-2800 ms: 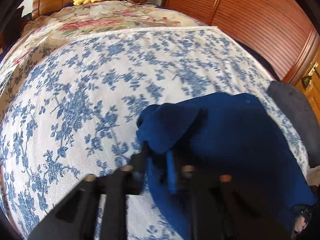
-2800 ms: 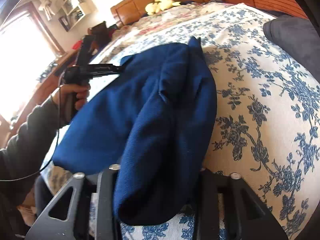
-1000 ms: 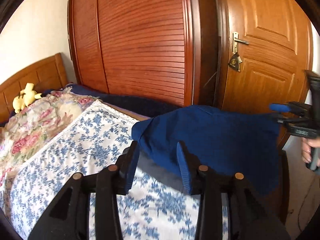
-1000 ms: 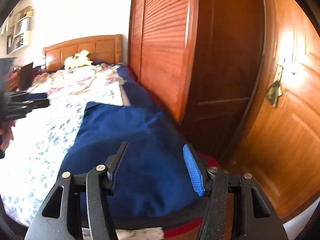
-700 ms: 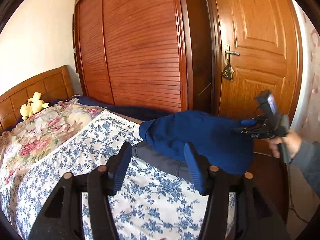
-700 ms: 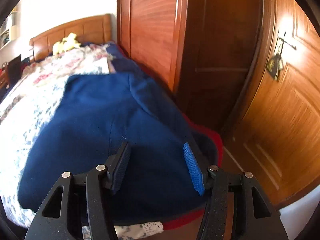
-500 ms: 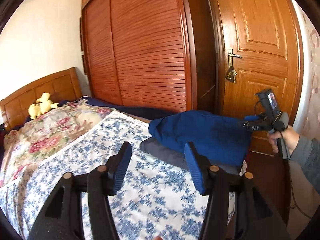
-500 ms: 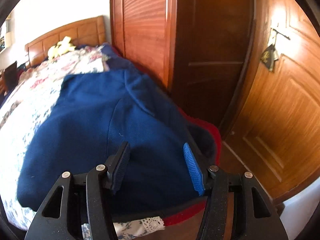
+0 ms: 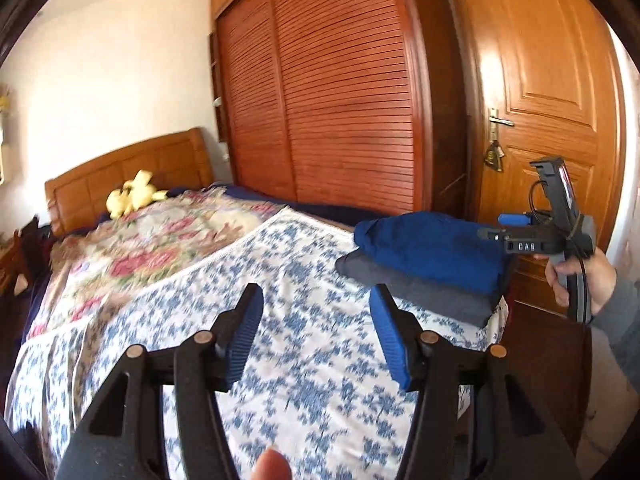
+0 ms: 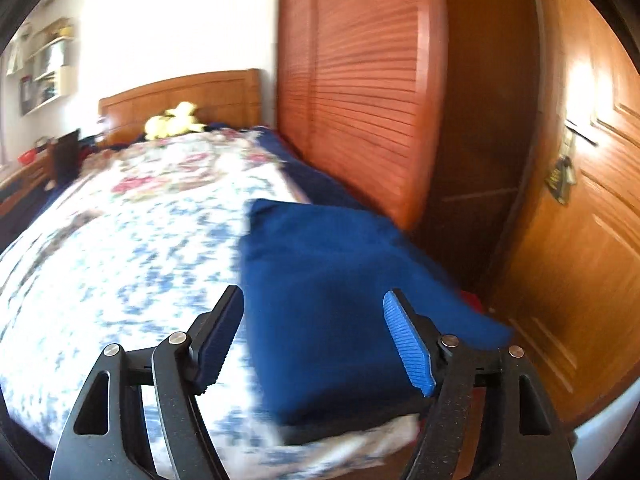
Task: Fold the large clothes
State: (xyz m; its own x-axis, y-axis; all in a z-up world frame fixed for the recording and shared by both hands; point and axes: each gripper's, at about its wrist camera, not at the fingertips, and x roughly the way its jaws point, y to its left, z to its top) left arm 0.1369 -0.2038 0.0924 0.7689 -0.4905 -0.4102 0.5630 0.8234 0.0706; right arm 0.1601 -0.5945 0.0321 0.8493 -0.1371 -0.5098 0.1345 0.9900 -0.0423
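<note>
The folded blue garment lies on top of a folded grey garment at the bed's far right corner; it also shows in the right wrist view. My left gripper is open and empty above the bedspread, well back from the pile. My right gripper is open and empty just above the blue garment's near edge; from the left wrist view it hovers at the pile's right end.
The bed has a blue floral bedspread and a rose quilt toward the wooden headboard, where a yellow plush toy sits. A louvred wardrobe and a wooden door stand right of the bed.
Both grippers carried the blue garment to the bed corner, set it on the grey garment and let go. Both have since opened wide and pulled back.
</note>
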